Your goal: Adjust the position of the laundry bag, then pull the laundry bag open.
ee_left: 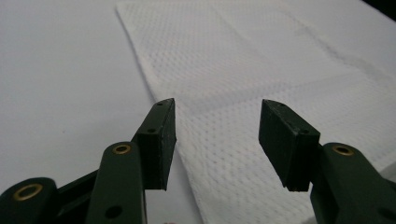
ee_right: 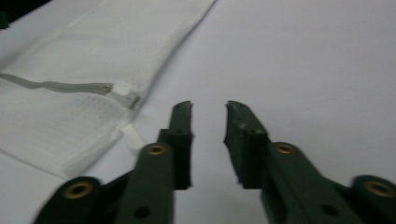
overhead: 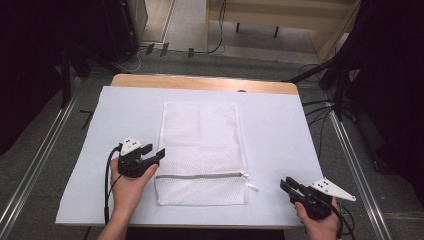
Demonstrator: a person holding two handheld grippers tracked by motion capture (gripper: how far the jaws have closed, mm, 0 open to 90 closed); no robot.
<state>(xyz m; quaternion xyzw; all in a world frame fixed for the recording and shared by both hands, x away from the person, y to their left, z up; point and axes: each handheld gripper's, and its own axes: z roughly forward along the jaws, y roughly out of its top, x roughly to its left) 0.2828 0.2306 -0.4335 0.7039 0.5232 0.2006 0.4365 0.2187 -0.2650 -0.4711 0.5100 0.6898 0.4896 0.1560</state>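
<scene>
A white mesh laundry bag (overhead: 202,150) lies flat in the middle of the table, with a grey zipper (overhead: 200,175) running across its near part and a white pull tab (overhead: 252,187) at the right end. My left gripper (overhead: 154,151) rests at the bag's left edge, jaws open and empty, and the bag's mesh (ee_left: 261,79) lies beyond its tips. My right gripper (overhead: 286,183) sits near the table's front right, a short way right of the pull tab (ee_right: 134,136). Its jaws stand slightly apart with nothing between them.
A white sheet (overhead: 280,130) covers the wooden table (overhead: 200,81). Metal rails (overhead: 350,150) run along both sides on the floor, with cables (overhead: 320,107) at the far right. A wooden bench (overhead: 280,15) stands beyond the table.
</scene>
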